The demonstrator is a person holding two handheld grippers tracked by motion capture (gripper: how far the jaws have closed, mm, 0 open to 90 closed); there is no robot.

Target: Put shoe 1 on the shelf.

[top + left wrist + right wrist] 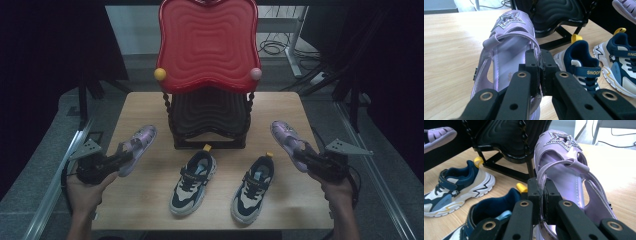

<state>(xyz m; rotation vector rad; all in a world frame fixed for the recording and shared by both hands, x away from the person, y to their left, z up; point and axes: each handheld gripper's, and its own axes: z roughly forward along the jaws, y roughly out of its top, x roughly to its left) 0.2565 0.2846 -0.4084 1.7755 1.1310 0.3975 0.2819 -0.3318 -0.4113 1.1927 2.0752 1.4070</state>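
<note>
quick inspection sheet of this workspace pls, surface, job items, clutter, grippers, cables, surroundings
surface: light wooden table, bare wood around the shoes.
job's things: left purple sandal and right purple sandal, each lifted at a side of the table; both have a glittery star on the toe.
clutter: two navy and cream sneakers side by side on the table; two-tier rack with a red top tray at the back.
grippers: left gripper fingers shut on the left sandal's edge; right gripper fingers shut on the right sandal's edge.
cables: black cables on the floor behind the table.
surroundings: dark curtains at both sides, grey floor.
</note>
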